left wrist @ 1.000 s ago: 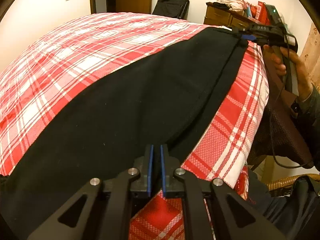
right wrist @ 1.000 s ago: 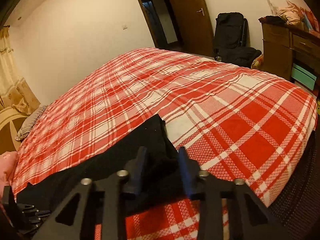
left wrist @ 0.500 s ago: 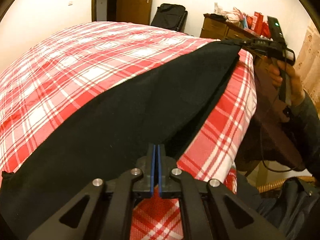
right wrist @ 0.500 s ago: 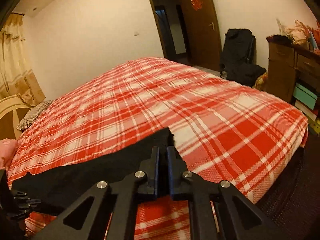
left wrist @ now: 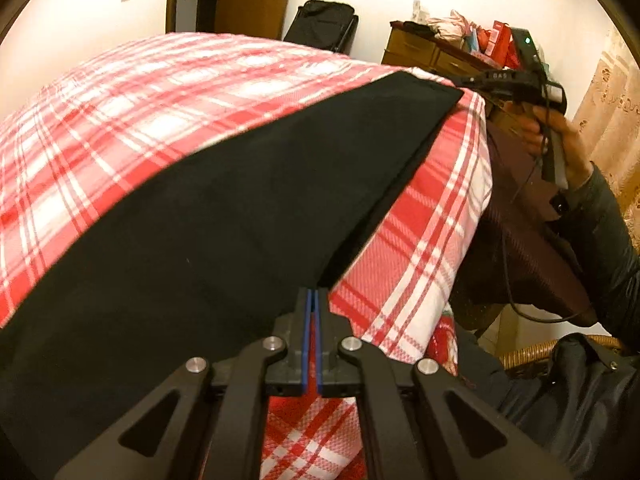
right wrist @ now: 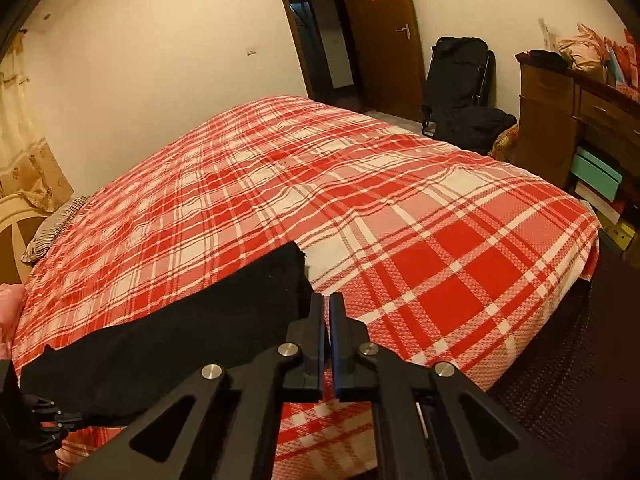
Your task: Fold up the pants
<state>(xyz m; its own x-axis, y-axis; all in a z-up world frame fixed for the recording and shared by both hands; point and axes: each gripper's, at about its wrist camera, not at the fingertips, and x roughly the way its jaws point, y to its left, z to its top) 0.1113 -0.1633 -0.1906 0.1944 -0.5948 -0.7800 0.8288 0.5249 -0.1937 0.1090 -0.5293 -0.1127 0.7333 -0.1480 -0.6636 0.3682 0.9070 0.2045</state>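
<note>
The black pants (left wrist: 224,216) lie stretched along the near edge of the red plaid bed (left wrist: 132,92). My left gripper (left wrist: 312,300) is shut on the pants' near edge at one end. My right gripper (right wrist: 326,308) is shut on the pants (right wrist: 192,328) at the other end; it also shows in the left wrist view (left wrist: 472,80), at the far corner of the cloth. The cloth between the two grippers is taut and a little above the bed. The left gripper (right wrist: 40,420) shows at the lower left of the right wrist view.
A wooden dresser (right wrist: 560,120) with clutter on top stands past the bed's right side. A black bag and chair (right wrist: 460,92) sit by the brown door (right wrist: 380,32). A striped pillow (right wrist: 52,228) lies at the bed's far left. A wicker chair (left wrist: 540,352) stands near me.
Both grippers closed on the pants' edge. They have since lifted and pulled the cloth taut between them.
</note>
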